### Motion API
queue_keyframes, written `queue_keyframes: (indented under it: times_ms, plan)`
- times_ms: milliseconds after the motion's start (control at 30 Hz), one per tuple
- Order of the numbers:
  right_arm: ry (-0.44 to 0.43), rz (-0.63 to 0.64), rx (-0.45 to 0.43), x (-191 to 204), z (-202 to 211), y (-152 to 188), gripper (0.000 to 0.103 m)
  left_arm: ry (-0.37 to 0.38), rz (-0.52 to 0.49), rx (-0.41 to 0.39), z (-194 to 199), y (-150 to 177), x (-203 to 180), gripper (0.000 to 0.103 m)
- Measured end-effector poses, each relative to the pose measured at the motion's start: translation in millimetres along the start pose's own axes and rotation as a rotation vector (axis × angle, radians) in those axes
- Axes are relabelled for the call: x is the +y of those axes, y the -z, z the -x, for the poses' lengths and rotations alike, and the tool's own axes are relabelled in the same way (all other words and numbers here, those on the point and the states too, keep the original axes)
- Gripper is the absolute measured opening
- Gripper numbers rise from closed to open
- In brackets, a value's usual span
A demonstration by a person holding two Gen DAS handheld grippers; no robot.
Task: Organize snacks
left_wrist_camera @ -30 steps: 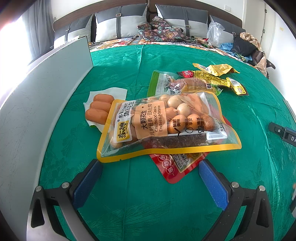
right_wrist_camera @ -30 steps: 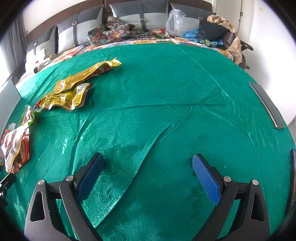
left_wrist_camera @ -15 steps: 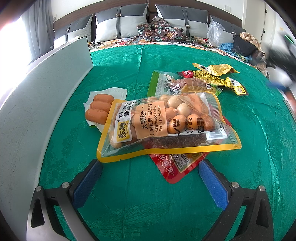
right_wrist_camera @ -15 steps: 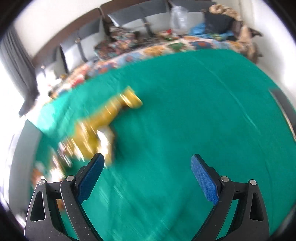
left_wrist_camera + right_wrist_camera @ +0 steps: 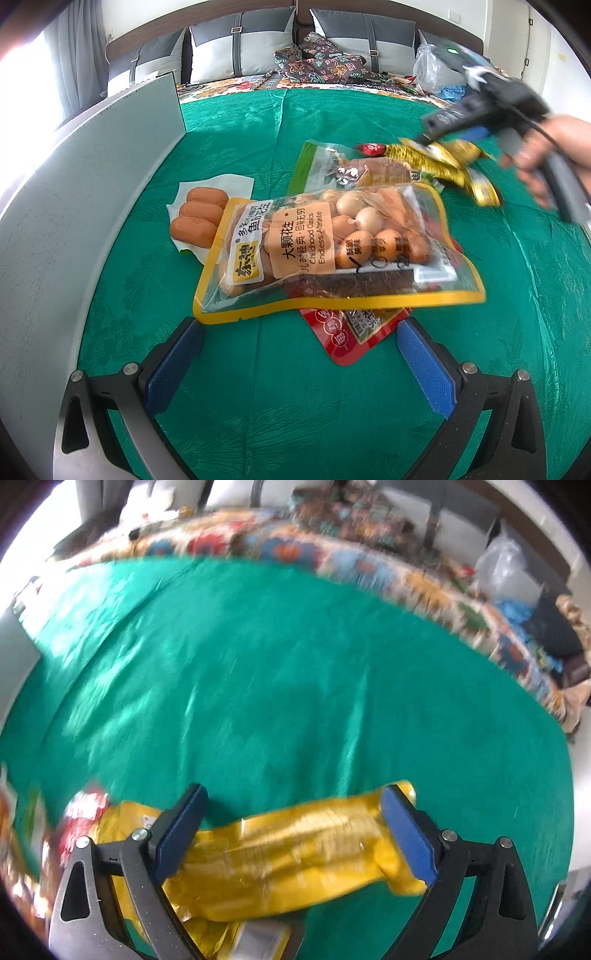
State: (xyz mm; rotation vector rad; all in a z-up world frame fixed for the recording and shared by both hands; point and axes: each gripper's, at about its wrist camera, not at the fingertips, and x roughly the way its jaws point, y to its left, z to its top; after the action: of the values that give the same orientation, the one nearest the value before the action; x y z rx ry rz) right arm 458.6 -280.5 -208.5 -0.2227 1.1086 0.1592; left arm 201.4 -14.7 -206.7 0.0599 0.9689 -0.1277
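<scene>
The yellow snack packet point(image 5: 295, 856) lies flat on the green bed cover point(image 5: 277, 683), directly under the right tongs point(image 5: 291, 834). Its long axis runs crosswise, from one blue pad point(image 5: 179, 830) to the other, so the packet spans the whole opening and its right end reaches just past the right pad. The right tongs are spread wide and pinch nothing. The picture is blurred, and I cannot tell if the pads already touch the foil.

In my judgement the coming move depends on this relation: the packet lies across the opening, along its long side, so closing now would press it from end to end and probably crumple it. To take it across its narrow side, the tongs would need to turn about a quarter.

In the left view the same yellow packet point(image 5: 443, 162) is far ahead and to the right of the left tongs point(image 5: 299, 350), so the right hand point(image 5: 546, 158) is clearly the nearer one. The left tongs are also spread and hold nothing. Just ahead of them, between the pads, lies the clear peanut bag point(image 5: 332, 251) with a yellow border, on top of a red packet point(image 5: 351, 332). Beyond it to the left is a sausage pack point(image 5: 199, 218), and beyond it to the right a green-edged packet point(image 5: 325, 166). A grey panel point(image 5: 74, 203) stands along the left.
</scene>
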Motion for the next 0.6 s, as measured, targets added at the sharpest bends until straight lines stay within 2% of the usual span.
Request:
queue_keyframes:
  times_ms: [133, 267, 300, 333, 367, 433, 600]
  plan:
    - [-0.067, 0.031, 0.100, 13, 33, 57, 0.097, 0.000, 0.000, 0.000, 0, -1, 0, 0.103]
    - [-0.136, 0.073, 0.149, 27, 66, 118, 0.094, -0.002, 0.001, 0.000, 0, -1, 0, 0.103]
    - [-0.170, 0.052, 0.112, 25, 79, 130, 0.094, -0.002, 0.001, 0.000, 0, -1, 0, 0.103]
    - [-0.179, -0.005, 0.023, 14, 102, 142, 0.094, -0.002, 0.001, 0.000, 0, -1, 0, 0.103]
    - [-0.164, -0.063, -0.068, 3, 125, 155, 0.096, -0.002, 0.001, 0.000, 0, -1, 0, 0.103]
    - [-0.111, -0.171, -0.188, -17, 157, 189, 0.096, -0.003, 0.001, -0.001, 0, -1, 0, 0.103]
    - [0.045, -0.318, -0.250, -35, 176, 277, 0.096, -0.003, 0.001, -0.001, 0, -1, 0, 0.103]
